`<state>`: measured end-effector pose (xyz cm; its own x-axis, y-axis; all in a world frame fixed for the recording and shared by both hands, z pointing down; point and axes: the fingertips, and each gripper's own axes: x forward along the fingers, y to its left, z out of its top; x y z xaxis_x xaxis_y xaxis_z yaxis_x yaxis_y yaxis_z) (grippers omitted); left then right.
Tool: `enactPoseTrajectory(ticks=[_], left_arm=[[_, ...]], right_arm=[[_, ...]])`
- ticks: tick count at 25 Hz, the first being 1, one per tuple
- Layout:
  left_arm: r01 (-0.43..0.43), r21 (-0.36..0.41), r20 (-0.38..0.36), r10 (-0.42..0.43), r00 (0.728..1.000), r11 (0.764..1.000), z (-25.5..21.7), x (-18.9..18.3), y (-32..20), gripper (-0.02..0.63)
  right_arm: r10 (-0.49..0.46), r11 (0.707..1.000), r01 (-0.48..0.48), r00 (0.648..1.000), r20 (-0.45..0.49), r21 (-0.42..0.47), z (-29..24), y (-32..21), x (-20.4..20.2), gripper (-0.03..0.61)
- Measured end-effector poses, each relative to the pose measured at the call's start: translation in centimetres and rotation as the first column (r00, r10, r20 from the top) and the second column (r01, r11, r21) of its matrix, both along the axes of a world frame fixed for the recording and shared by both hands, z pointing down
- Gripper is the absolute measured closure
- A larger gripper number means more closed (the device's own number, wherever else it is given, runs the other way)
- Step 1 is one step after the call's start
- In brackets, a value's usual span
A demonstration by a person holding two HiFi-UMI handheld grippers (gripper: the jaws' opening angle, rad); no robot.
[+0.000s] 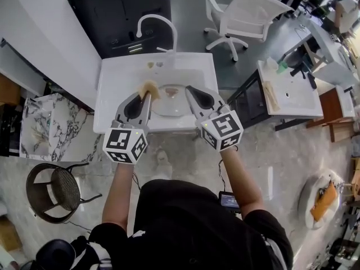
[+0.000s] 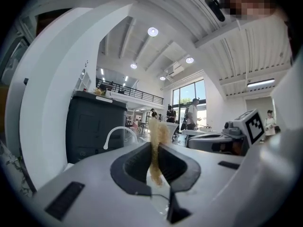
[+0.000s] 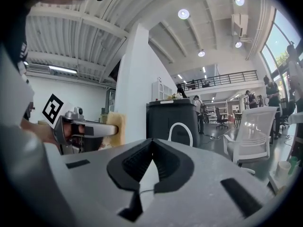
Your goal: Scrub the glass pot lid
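The glass pot lid lies in the basin of the white sink counter, between and just beyond my two grippers. My left gripper is shut on a tan sponge, which sticks up past the jaw tips in the left gripper view as the sponge inside the left gripper. The right gripper is shut with nothing in it, and its jaws meet in the right gripper. The right gripper view also catches the left gripper with the sponge. Neither gripper view shows the lid.
A white faucet arches over the back of the sink. A black cabinet stands behind it, and a white chair at the back right. A marble block and a round stool are at my left.
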<state>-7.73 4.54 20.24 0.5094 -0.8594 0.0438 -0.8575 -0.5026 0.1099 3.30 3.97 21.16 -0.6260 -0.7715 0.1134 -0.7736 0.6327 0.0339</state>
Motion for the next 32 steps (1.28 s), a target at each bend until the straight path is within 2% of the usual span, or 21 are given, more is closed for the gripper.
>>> enactPoseTrajectory(ticks=[9, 17, 32], left_arm=[[-0.042, -0.035, -0.017, 0.041, 0.999, 0.999, 0.5, -2.1, -7.6, 0.591], [-0.085, -0.094, -0.020, 0.083, 0.996, 0.992, 3.4, -3.4, -12.9, 0.591], [-0.154, -0.204, -0.019, 0.154, 0.988, 0.967, 8.8, -3.2, -16.2, 0.591]], right_arm=[[0.031, 0.999, -0.032, 0.999, -0.024, -0.032, 0.3, -7.1, -2.0, 0.581], [0.065, 0.995, -0.068, 0.997, -0.042, -0.069, 2.5, -12.0, -3.3, 0.581], [0.078, 0.975, -0.100, 0.990, -0.117, -0.198, 8.6, -14.4, -2.7, 0.581]])
